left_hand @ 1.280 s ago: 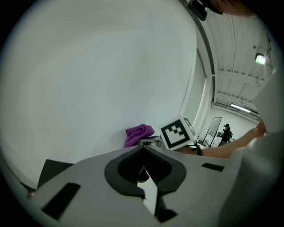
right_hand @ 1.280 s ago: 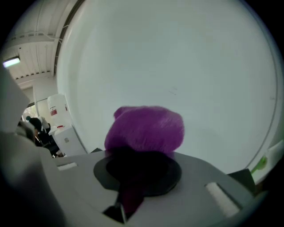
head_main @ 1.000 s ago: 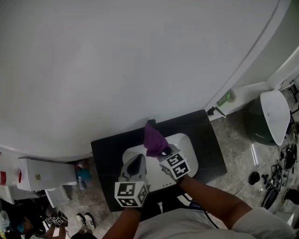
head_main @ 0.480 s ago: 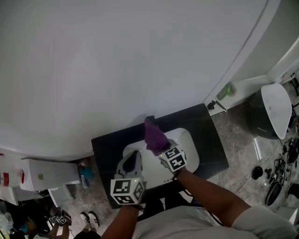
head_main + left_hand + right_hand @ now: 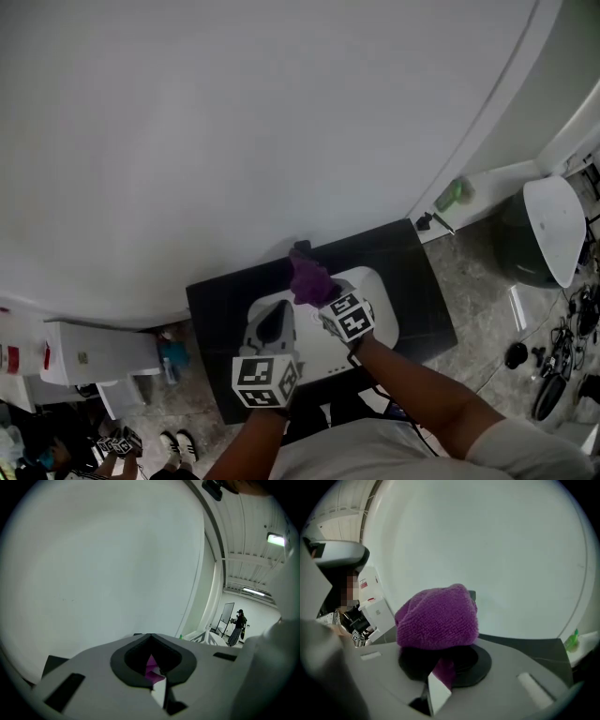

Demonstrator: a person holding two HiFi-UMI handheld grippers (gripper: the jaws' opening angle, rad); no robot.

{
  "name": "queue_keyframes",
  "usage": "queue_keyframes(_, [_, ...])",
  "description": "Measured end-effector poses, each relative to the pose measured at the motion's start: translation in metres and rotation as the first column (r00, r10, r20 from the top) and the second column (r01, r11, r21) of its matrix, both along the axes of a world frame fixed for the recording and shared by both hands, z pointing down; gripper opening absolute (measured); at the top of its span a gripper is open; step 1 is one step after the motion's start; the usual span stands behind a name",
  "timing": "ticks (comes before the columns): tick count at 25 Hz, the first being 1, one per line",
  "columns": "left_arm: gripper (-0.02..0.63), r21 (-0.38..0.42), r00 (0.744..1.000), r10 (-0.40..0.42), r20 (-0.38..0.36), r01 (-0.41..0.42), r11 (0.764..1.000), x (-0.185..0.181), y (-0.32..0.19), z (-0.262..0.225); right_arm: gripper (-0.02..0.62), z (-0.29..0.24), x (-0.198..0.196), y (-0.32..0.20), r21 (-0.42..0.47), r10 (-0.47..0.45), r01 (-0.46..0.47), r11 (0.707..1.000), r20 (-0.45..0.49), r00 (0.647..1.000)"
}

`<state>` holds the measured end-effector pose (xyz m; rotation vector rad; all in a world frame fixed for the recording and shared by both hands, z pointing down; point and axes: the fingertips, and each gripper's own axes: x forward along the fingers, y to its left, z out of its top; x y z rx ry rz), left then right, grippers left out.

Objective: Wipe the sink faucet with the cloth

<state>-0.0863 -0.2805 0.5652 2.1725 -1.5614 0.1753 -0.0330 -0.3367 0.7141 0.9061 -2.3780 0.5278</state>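
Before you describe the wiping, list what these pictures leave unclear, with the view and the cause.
1. Head view: the faucet shows only its dark top; the purple cloth covers the rest.
2. Right gripper view: the purple cloth, clamped in the right gripper, blocks any sight of faucet contact.
3. Head view: the sink is largely hidden by the left gripper and right gripper.
4. Head view: the green bottle is too small to read.

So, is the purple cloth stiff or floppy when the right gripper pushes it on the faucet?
Probably floppy: the cloth bulges in a soft lump above the right gripper, which is shut on it. Its looped pile looks grippy, so it should hardly slip. Likely light too: it holds up from one pinch.
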Motion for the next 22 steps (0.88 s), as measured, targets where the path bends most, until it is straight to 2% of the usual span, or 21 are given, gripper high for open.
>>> queue_keyframes(4, [0.004, -0.006, 1.0, 0.002, -0.006, -0.002, 1.0, 0.001, -0.002, 0.001, 0.049, 0.012, 0.005, 0.033, -0.018, -0.028, 0.028, 0.999, -0.015, 0.999])
queue_keyframes(6, [0.004, -0.006, 1.0, -0.002, -0.008, 0.002, 1.0, -0.001, -0.004, 0.001, 0.049, 0.021, 0.014, 0.055, -0.06, -0.052, 0.049, 0.997, -0.043, 0.998])
queue_keyframes(9, [0.004, -0.005, 1.0, -0.001, -0.011, 0.001, 1.0, -0.002, -0.002, -0.001, 0.049, 0.024, 0.047, 0.064, -0.08, -0.006, 0.001, 0.997, -0.07, 0.997])
queue_keyframes(12, [0.005, 0.005, 1.0, -0.005, -0.012, 0.005, 1.0, -0.005, -0.002, -0.006, 0.049, -0.009, 0.079, 0.026, 0.013, 0.084, -0.083, 0.996, -0.086, 0.993])
queue_keyframes(15, [0.005, 0.007, 1.0, -0.011, -0.01, 0.011, 1.0, -0.007, -0.003, -0.007, 0.049, -0.039, 0.087, -0.03, 0.098, 0.11, -0.1, 0.99, -0.104, 0.988])
queue_keyframes(18, [0.005, -0.006, 1.0, -0.012, -0.009, 0.012, 1.0, -0.008, -0.003, -0.002, 0.049, -0.043, 0.063, -0.071, 0.119, 0.073, -0.061, 0.991, -0.102, 0.992])
queue_keyframes(22, [0.004, -0.026, 1.0, -0.026, -0.003, 0.025, 0.999, -0.01, -0.006, 0.008, 0.048, -0.012, 0.022, -0.093, 0.067, -0.018, 0.027, 0.997, -0.129, 0.991])
